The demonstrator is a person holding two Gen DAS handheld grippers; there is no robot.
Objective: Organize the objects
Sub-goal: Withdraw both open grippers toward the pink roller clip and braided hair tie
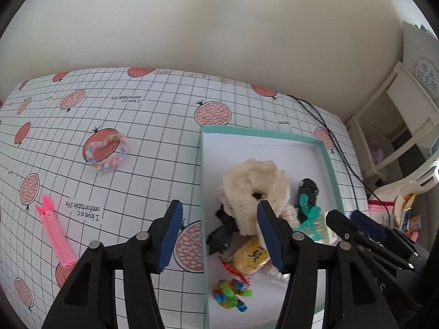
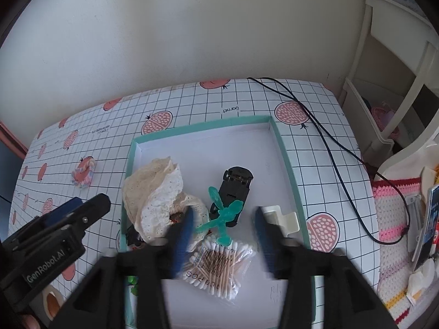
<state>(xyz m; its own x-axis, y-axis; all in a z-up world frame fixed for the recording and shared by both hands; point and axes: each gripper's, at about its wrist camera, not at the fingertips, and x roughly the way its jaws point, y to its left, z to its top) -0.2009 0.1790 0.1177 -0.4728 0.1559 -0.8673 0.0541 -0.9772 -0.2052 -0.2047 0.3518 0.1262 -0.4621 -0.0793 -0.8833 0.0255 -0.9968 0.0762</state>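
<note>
A teal-rimmed white box (image 1: 203, 164) (image 2: 288, 159) holds a cream lace scrunchie (image 1: 255, 183) (image 2: 156, 192), a black toy car (image 1: 308, 192) (image 2: 236, 183), a teal hair claw (image 1: 310, 219) (image 2: 223, 216), a cotton swab pack (image 2: 216, 266), black bows (image 1: 222, 233), a yellow packet (image 1: 251, 255) and small colourful blocks (image 1: 231, 294). A pastel braided ring (image 1: 105, 150) (image 2: 82, 175) and a pink zipper-shaped clip (image 1: 55, 233) lie on the cloth left of the box. My left gripper (image 1: 219, 235) is open and empty over the box's left rim. My right gripper (image 2: 223, 235) is open and empty above the swabs.
The table has a grid cloth with pomegranate prints (image 1: 137, 126). A black cable (image 2: 329, 148) runs right of the box. A cream plastic piece (image 2: 282, 219) sits in the box. A white shelf (image 2: 384, 87) and crocheted mat (image 2: 395, 219) with clutter lie right. A tape roll (image 2: 52, 301) is at lower left.
</note>
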